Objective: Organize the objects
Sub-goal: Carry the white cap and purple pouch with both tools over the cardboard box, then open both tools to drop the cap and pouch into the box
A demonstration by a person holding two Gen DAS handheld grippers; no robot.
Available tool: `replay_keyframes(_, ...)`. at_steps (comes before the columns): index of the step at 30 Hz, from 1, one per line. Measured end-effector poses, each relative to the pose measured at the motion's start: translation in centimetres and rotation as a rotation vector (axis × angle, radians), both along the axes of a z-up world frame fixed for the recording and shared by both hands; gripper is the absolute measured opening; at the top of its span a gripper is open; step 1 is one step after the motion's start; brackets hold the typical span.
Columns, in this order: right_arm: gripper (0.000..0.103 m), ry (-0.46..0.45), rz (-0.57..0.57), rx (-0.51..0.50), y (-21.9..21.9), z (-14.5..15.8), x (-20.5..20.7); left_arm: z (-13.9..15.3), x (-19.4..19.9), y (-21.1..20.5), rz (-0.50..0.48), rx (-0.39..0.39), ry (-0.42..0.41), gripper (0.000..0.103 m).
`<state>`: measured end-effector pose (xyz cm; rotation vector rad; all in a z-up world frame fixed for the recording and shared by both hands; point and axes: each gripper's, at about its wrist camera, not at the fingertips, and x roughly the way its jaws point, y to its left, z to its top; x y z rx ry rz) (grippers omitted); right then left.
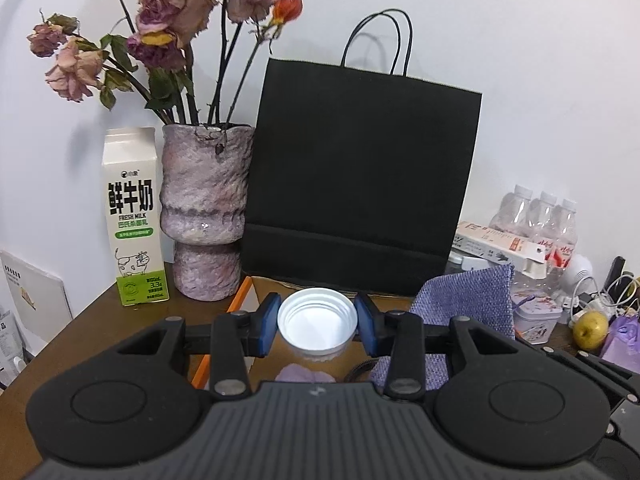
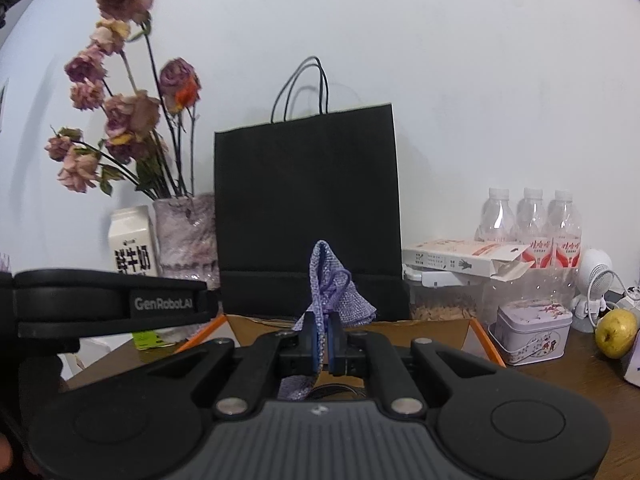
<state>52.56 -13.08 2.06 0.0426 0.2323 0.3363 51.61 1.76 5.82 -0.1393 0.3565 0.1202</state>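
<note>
Ahead, black paper bag (image 1: 360, 184) beside vase (image 1: 204, 212).

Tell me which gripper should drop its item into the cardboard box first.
Probably left: the left gripper holds the white lid right above the open cardboard box; the right gripper pinches the purple pouch.

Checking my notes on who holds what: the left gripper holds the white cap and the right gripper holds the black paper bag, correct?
Not quite. The left gripper does hold the white cap, but the right gripper is clamped on the purple woven pouch, as the right wrist view shows.
</note>
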Motion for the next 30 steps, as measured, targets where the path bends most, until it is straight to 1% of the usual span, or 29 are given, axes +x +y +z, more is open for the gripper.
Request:
replay_keyframes(10, 0.004, 0.041, -0.031, -0.012, 0.3, -1.0, 2.9, -1.2, 3.4, -0.2, 0.006, 0.017, 0.042, 0.041)
replay_keyframes(19, 0.006, 0.084, -0.05, -0.037, 0.3, -1.9, 3.9, -1.8, 4.2, 0.4, 0.011, 0.008, 0.072, 0.041)
replay_keyframes(22, 0.01, 0.091, -0.059, -0.043, 0.3, -2.0, 4.0, -1.8, 4.3, 0.4, 0.011, 0.011, 0.07, 0.047)
replay_keyframes(23, 0.011, 0.095, -0.064, -0.047, 0.2, -2.0, 4.1, -1.8, 4.3, 0.5, 0.014, 0.011, 0.07, 0.052)
replay_keyframes(24, 0.012, 0.099, -0.074, -0.052, 0.2, -2.1, 4.1, -1.8, 4.3, 0.5, 0.017, 0.011, 0.068, 0.059)
replay_keyframes(25, 0.016, 0.104, -0.081, -0.057, 0.2, -2.2, 4.1, -1.8, 4.3, 0.6, 0.021, 0.011, 0.067, 0.063)
replay_keyframes(26, 0.027, 0.109, -0.089, -0.059, 0.2, -2.2, 4.2, -1.8, 4.2, 0.7, 0.026, 0.011, 0.064, 0.073)
replay_keyframes(27, 0.043, 0.111, -0.099, -0.063, 0.2, -2.3, 4.2, -1.8, 4.2, 0.7, 0.031, 0.012, 0.059, 0.081)
replay_keyframes(28, 0.052, 0.111, -0.108, -0.068, 0.2, -2.3, 4.2, -1.8, 4.2, 0.8, 0.035, 0.012, 0.058, 0.085)
replay_keyframes(29, 0.068, 0.11, -0.114, -0.072, 0.2, -2.3, 4.2, -1.8, 4.1, 0.8, 0.039, 0.011, 0.055, 0.094)
replay_keyframes(30, 0.076, 0.107, -0.124, -0.079, 0.3, -2.3, 4.2, -1.7, 4.1, 0.8, 0.043, 0.011, 0.049, 0.103)
